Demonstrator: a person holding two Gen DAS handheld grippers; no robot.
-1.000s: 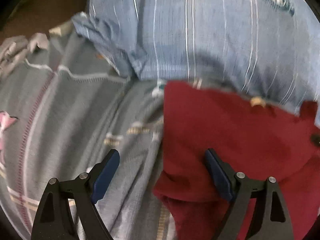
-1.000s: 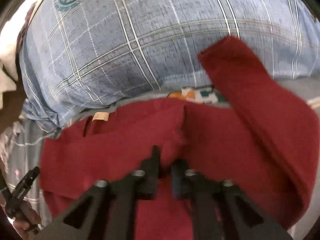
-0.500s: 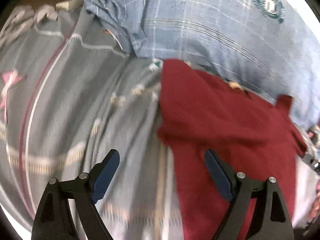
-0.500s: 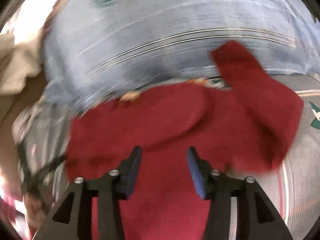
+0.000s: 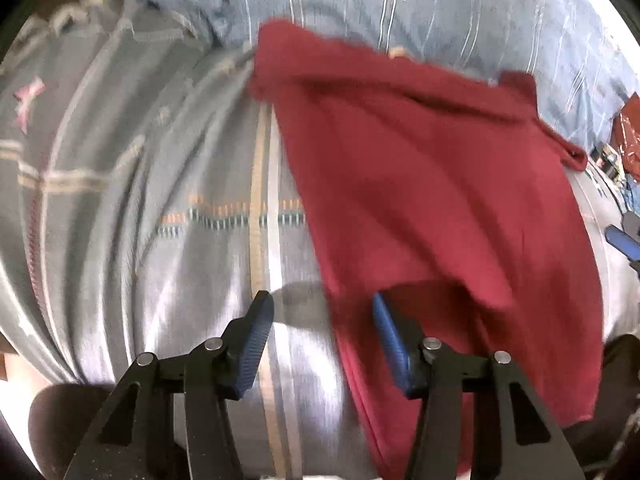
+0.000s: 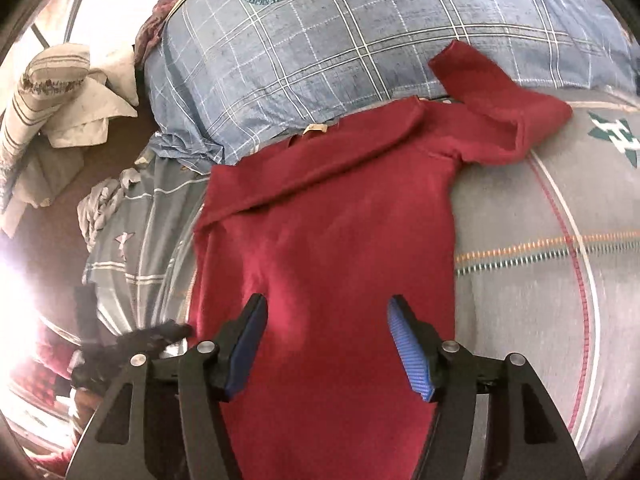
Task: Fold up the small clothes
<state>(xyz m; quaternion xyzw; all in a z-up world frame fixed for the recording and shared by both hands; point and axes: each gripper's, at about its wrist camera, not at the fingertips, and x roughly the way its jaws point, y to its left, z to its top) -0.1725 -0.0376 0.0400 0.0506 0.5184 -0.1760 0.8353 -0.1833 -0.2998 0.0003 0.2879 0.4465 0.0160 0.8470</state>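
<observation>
Red shirt lies flat on the grey bedspread, collar toward the far blue plaid pillow. Right gripper jaws, just opening, hover empty above it; left gripper jaws, just closing, straddle its left edge without gripping.

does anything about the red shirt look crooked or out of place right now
Yes. The red shirt lies mostly flat on the grey bedspread, but one sleeve sticks out askew and bunched, its cuff riding up onto the blue plaid pillow. It is not folded in.
</observation>
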